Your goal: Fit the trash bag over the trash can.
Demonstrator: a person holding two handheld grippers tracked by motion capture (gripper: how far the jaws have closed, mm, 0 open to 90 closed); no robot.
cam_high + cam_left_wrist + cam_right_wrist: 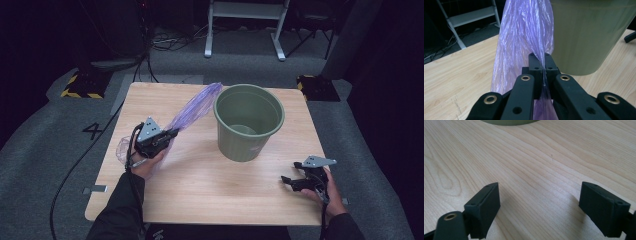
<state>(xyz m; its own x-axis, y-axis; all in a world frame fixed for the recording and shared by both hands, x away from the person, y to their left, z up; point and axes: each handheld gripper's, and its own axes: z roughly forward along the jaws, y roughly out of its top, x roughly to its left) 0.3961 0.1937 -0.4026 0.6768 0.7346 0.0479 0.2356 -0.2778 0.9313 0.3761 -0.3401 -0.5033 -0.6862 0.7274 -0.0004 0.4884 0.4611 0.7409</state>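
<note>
1. We hold the left gripper (172, 133) over the left side of the wooden counter (200, 185), its black fingers (535, 65) pinched tight together on a purple plastic bag (192, 110).
2. The bag stretches from the gripper up and away toward the rim of a green bin (248, 121), which stands upright in the middle of the counter. Whether the bag's far end touches the rim, we cannot tell. A loose fold trails behind our left hand (147, 165), near the counter's left edge.
3. Our right gripper (286, 181) waits low over the near right part of the counter, well apart from the bin, its fingers (487, 205) wide apart with nothing between them.
4. As we judge it, the step in hand is lining the bin with the bag. To do it well, we should keep the pinch firm, lift the bag clear of the counter, find its open edge, and let the free gripper take the opposite side so the mouth spreads over the rim.
5. The bag is thin, see-through and finely creased, gathered into a rope-like bunch; it looks slippery and easy to tear.
6. The bin is smooth, matt, stiff plastic, round and tapering downward, and it looks empty.
7. The counter is pale wood grain with rounded corners.
</note>
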